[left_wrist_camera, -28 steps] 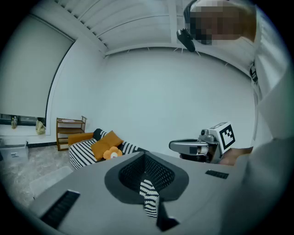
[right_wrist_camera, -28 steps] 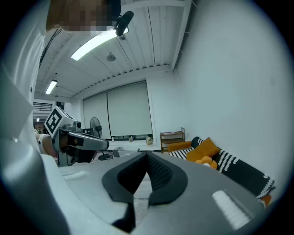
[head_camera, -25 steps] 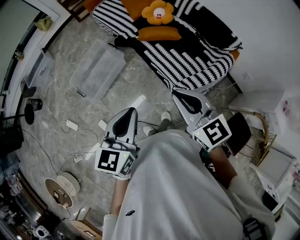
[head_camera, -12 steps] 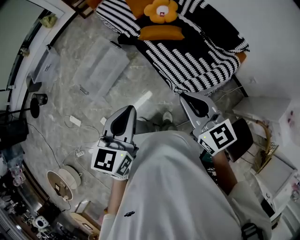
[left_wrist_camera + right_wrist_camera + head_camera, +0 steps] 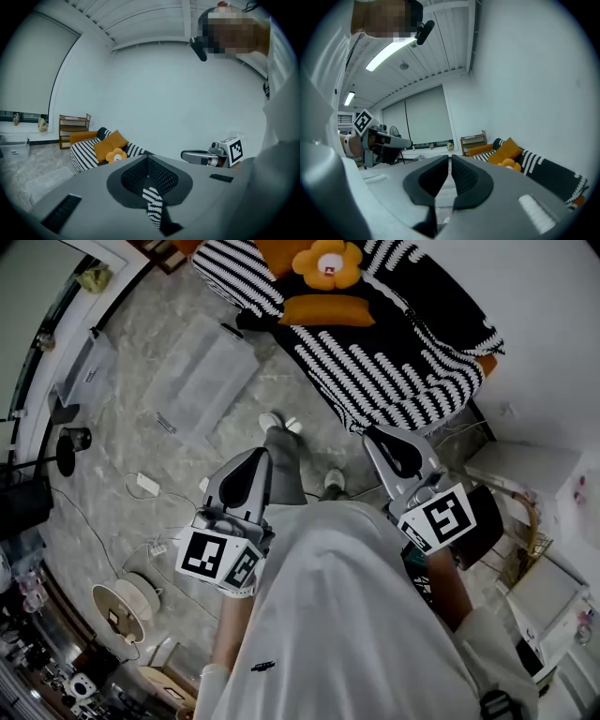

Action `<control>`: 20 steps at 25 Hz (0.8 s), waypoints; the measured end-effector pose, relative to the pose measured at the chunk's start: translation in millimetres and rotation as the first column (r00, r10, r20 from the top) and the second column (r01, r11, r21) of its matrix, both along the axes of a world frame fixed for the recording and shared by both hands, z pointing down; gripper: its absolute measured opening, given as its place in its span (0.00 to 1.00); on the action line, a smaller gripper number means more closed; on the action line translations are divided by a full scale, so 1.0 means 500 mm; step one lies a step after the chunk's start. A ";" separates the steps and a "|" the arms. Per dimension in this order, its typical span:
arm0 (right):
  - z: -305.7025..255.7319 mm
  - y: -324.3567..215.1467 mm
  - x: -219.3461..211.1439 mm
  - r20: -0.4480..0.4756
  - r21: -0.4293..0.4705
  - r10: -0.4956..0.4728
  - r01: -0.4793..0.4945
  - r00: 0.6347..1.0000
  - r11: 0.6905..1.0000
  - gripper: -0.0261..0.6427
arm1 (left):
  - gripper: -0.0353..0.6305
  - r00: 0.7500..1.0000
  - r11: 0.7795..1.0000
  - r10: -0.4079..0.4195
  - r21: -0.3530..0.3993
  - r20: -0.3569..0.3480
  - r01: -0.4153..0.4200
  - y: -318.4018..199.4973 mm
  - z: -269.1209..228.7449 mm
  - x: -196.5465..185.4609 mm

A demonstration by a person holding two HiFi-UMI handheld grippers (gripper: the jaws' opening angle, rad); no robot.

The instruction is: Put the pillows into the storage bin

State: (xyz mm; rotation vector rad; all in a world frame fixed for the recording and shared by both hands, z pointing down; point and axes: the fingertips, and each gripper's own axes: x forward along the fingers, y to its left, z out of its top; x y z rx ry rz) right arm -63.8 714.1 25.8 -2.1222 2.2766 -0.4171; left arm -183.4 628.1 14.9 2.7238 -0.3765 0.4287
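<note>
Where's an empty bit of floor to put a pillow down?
The floor between the clear storage bin and the striped sofa is bare, as far as the person's shoe. The lower left is crowded: a white power strip and a cable reel lie there.

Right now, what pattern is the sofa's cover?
Black-and-white stripes on the sofa; the head view shows it best.
</note>
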 end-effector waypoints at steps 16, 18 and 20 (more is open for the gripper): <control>-0.051 -0.430 0.072 -0.111 -0.045 0.068 -0.073 0.991 0.996 0.14 | 0.06 0.990 0.993 0.108 -0.026 -0.091 -0.111 -0.449 -0.015 0.098; -0.055 -0.490 0.080 -0.123 -0.054 0.075 -0.082 0.990 0.995 0.16 | 0.06 0.987 0.992 0.118 -0.025 -0.106 -0.122 -0.511 -0.019 0.104; -0.057 -0.545 0.089 -0.143 -0.062 0.092 -0.101 0.985 0.993 0.18 | 0.06 0.985 0.991 0.123 -0.027 -0.119 -0.127 -0.566 -0.020 0.103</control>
